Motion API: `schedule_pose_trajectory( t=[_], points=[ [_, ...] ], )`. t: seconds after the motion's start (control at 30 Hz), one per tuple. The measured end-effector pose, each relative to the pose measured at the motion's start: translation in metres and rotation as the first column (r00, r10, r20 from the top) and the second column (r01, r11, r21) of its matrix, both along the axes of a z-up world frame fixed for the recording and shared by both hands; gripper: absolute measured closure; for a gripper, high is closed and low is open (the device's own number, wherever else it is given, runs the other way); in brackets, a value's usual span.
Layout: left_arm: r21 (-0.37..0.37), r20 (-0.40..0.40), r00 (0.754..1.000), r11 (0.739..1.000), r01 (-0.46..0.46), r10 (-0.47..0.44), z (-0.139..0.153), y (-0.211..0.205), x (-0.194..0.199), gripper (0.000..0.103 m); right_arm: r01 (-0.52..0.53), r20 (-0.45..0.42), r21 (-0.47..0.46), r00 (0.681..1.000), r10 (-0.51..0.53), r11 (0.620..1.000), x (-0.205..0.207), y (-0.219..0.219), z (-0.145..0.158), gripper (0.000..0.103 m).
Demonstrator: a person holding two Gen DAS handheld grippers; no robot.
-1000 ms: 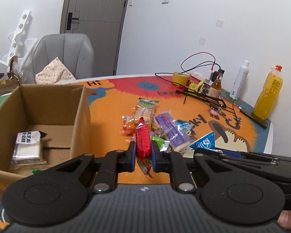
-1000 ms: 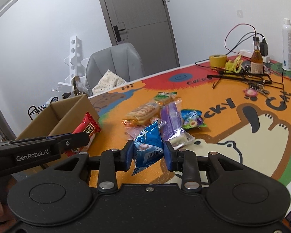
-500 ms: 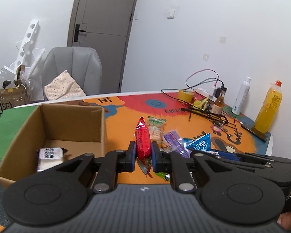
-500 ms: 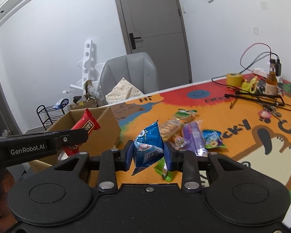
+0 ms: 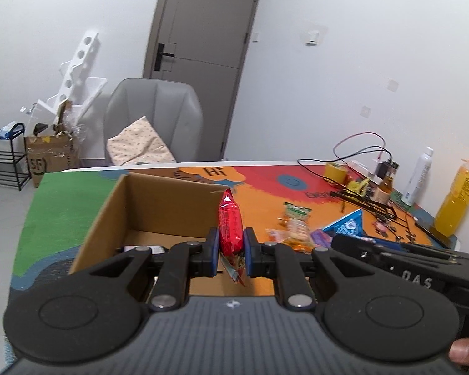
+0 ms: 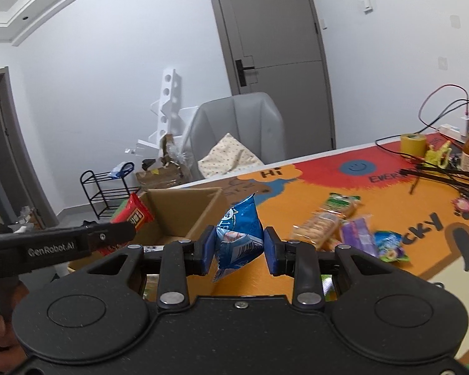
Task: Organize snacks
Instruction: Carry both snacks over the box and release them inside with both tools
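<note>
My left gripper (image 5: 231, 251) is shut on a red snack packet (image 5: 230, 226), held upright just above the near right rim of an open cardboard box (image 5: 109, 215). A wrapped white snack (image 5: 143, 249) lies on the box floor, mostly hidden behind the gripper. My right gripper (image 6: 239, 251) is shut on a blue snack bag (image 6: 239, 234), held over the orange mat beside the box (image 6: 200, 222). The blue bag (image 5: 347, 226) also shows at the right of the left wrist view. Several snacks (image 6: 334, 223) remain piled on the mat.
The table (image 5: 65, 193) carries a colourful cartoon mat. At its far right stand a tape roll (image 5: 336, 172), cables, a brown bottle (image 5: 384, 187), a white bottle (image 5: 417, 176) and an orange juice bottle (image 5: 458, 200). A grey chair (image 5: 153, 118) with a cushion is behind the table.
Both grippers rose and shifted left toward the box with their packets. The red packet now hangs at the box's right rim, and the blue bag is beside the box.
</note>
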State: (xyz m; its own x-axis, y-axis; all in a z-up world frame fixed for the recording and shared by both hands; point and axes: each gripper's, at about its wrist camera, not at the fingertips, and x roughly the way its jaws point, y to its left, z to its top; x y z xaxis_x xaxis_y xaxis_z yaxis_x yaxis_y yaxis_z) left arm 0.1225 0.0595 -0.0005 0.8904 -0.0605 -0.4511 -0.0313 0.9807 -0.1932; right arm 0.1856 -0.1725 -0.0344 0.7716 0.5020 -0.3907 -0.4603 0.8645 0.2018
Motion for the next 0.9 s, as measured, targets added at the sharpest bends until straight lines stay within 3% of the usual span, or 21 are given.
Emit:
schedule_pose_trajectory(
  t=[0.7,0.77,0.87,0.9],
  points=[
    [-0.041,-0.051,0.989,0.989,-0.139,0.137,-0.013,0.066,-0.003,0.084,-0.131,0.014,-0.001,0.991,0.131,0.991,0.012,0.064,0.012,0.072],
    [-0.041,-0.056,0.988,0.989,-0.145,0.143,-0.014,0.067,-0.003,0.084,-0.155,0.006,0.001,0.988,0.155,0.988,0.016,0.069,0.013,0.068],
    [-0.045,-0.062,0.987,0.987,-0.151,0.149,-0.014,0.068,-0.004,0.075,-0.168,0.004,0.004,0.986,0.168,0.986,0.016,0.072,0.015,0.061],
    [-0.046,-0.062,0.987,0.987,-0.154,0.151,-0.014,0.068,-0.005,0.068,-0.168,0.003,0.008,0.986,0.168,0.986,0.016,0.071,0.015,0.061]
  ],
)
